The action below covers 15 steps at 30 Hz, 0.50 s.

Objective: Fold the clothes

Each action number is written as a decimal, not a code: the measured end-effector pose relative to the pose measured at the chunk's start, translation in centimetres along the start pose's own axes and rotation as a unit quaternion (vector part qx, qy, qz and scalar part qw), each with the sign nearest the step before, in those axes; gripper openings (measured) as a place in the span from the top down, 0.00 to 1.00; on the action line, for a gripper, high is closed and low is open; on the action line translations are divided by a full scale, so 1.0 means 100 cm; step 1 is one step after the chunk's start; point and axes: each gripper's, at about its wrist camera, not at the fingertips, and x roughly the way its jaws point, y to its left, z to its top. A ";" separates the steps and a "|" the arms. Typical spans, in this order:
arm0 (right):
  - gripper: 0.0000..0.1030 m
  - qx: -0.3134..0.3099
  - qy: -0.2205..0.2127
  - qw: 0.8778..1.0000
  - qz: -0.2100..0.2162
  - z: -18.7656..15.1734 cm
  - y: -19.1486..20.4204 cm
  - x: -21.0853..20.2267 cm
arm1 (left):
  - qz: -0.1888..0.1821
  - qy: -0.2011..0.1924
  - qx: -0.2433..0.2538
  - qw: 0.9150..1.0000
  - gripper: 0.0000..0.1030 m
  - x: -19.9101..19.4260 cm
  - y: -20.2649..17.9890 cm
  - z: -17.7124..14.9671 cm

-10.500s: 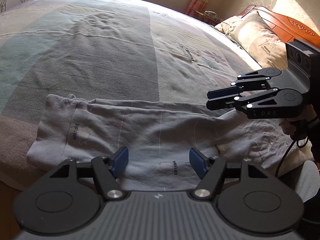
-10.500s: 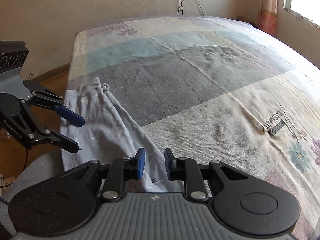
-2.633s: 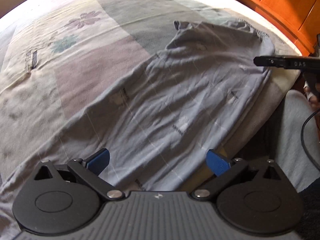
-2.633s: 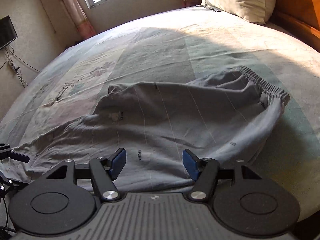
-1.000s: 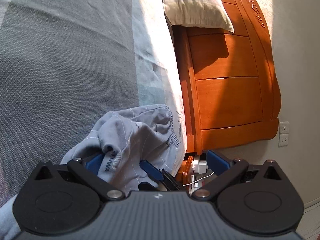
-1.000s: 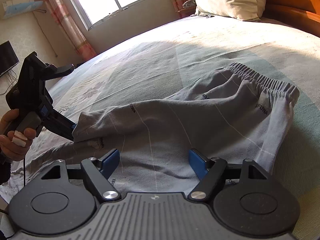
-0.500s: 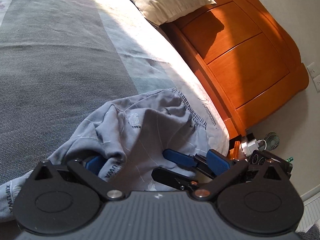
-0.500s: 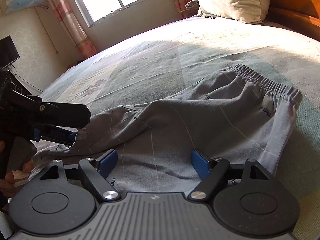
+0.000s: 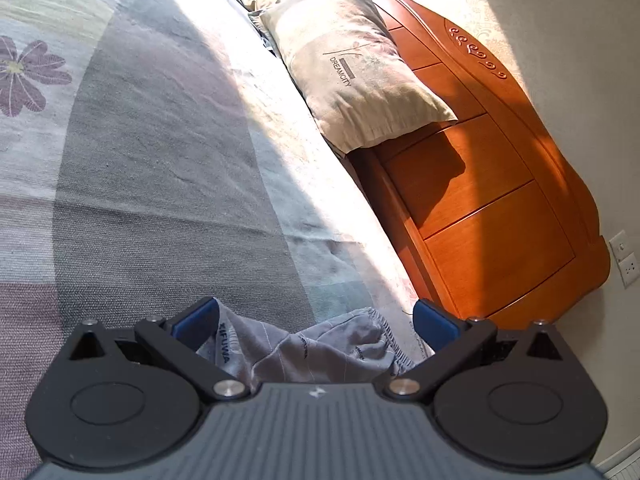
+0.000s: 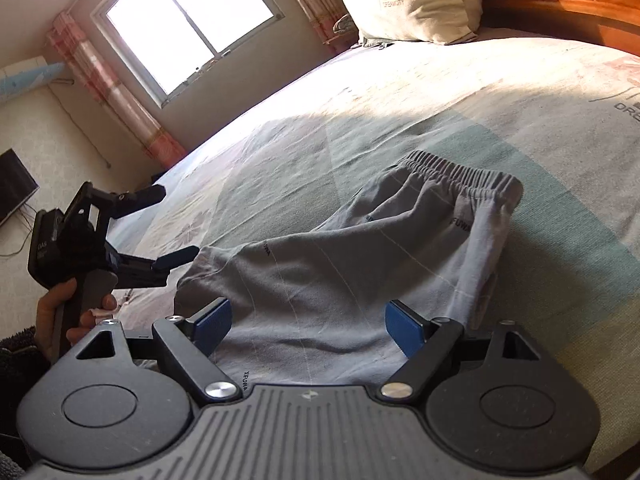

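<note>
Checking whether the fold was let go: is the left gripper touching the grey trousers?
Apart. The right wrist view shows the left gripper open, with bedspread visible between its fingertips and the trousers.

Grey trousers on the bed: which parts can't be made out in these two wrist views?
- Left wrist view: most of the grey trousers is hidden behind the left hand-held gripper body; only the bunched part with the waistband shows.
- Right wrist view: their near edge is covered by the right hand-held gripper body.
- Right wrist view: the printed lettering is too small to read fully.
</note>
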 end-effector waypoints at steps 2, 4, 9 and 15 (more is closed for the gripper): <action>0.15 0.039 -0.010 0.999 0.005 0.000 -0.015 -0.011 | 0.015 -0.010 0.004 1.000 0.01 -0.010 -0.007 -0.006; 0.15 0.084 -0.020 0.996 0.003 0.001 -0.032 -0.017 | 0.023 -0.015 0.024 0.999 0.01 -0.020 -0.018 -0.013; 0.14 0.173 -0.034 0.984 0.003 0.008 -0.068 -0.020 | 0.003 0.020 0.070 0.997 0.01 -0.023 -0.047 -0.039; 0.07 0.230 -0.030 0.972 0.031 0.030 -0.099 -0.002 | 0.008 0.069 0.056 0.996 0.01 -0.012 -0.050 -0.073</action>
